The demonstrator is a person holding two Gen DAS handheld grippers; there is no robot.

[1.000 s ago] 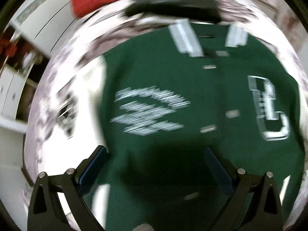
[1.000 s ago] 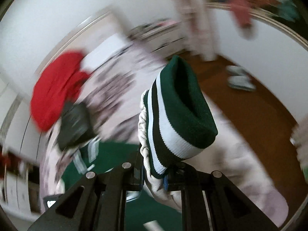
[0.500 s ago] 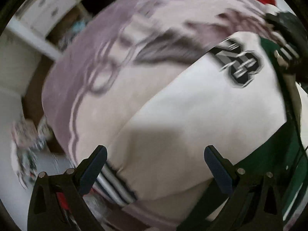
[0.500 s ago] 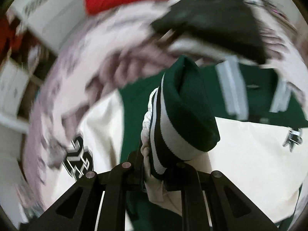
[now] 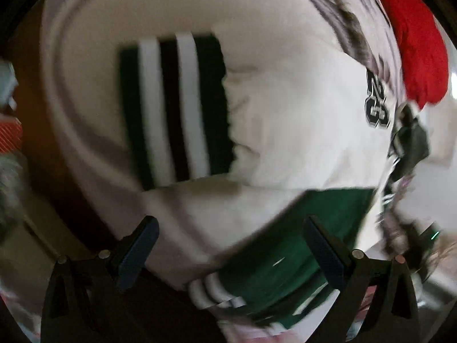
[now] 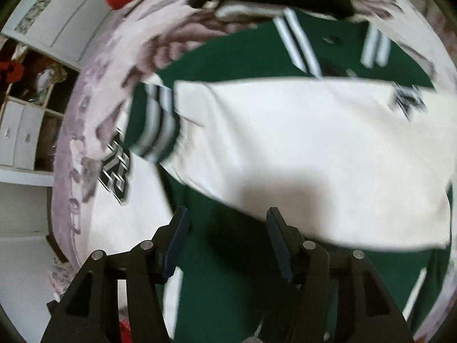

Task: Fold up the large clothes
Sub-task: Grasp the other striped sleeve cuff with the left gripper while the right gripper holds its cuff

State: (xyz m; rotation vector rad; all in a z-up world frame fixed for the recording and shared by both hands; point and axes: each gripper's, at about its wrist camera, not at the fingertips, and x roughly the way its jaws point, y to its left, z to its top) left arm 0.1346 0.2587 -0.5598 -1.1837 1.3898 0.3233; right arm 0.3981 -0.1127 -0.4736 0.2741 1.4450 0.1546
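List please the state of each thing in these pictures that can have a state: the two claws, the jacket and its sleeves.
Left claw: open, holding nothing.
Right claw: open, holding nothing.
Green jacket: lying flat on the bed, front up.
Right-view cream sleeve: folded across the jacket body.
Other cream sleeve: stretched out sideways, striped cuff on the bedspread.
Red garment: lying bunched on the bed.

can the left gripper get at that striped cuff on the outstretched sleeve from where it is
Probably yes. The left gripper is open and empty, and the striped cuff lies flat on the bedspread straight ahead of its fingers, with nothing covering it. Only bare cream sleeve lies beside it.
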